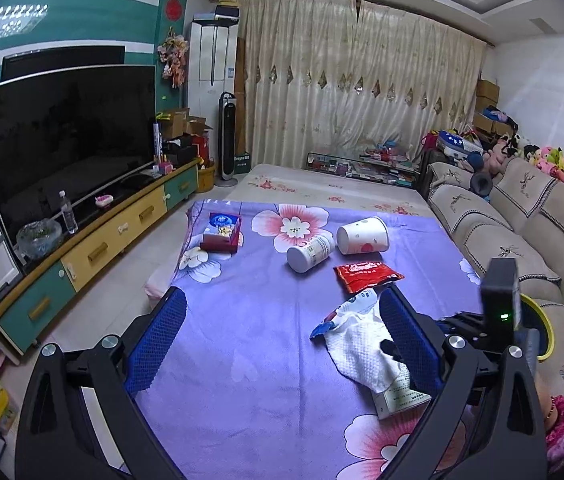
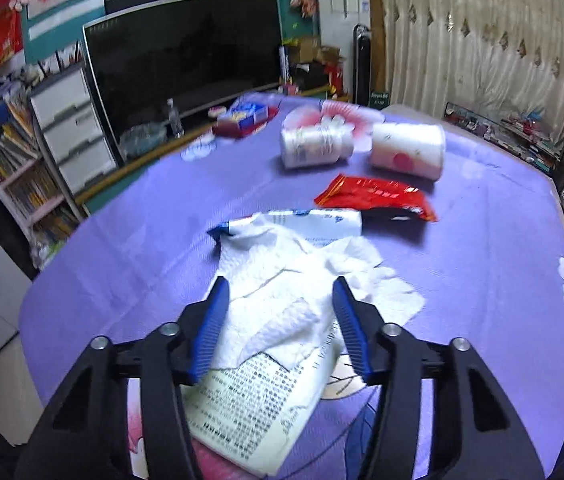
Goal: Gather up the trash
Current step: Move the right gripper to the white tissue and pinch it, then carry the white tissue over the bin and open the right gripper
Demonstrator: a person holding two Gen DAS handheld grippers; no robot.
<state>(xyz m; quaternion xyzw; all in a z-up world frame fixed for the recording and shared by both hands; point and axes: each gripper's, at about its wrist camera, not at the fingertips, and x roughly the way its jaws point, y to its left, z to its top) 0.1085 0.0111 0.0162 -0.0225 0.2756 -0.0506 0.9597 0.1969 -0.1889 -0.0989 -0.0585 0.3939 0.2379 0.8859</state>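
Currently the right gripper [image 2: 280,320], low centre of its frame, straddles the crumpled paper towel [image 2: 298,280] on the purple worktop [image 2: 130,248], fingers half-parted, not yet pinching, presumably for pickup. Left gripper [image 1: 282,336] fingers spread wide, empty.

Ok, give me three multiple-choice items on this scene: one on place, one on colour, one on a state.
1. Where does the paper cup lie?
A. beside the white bottle
B. on the sofa
C. on the floor

2. What colour is the snack wrapper near the cup?
A. green
B. red
C. black

3. How do the right tongs stand?
A. clamped shut on the bottle
B. open around the white paper towel
C. holding the cup

Key: 1 A, both lie tipped side by side on the purple cloth; 2 B, it is bright red; 3 B, gaps show beside both pads.
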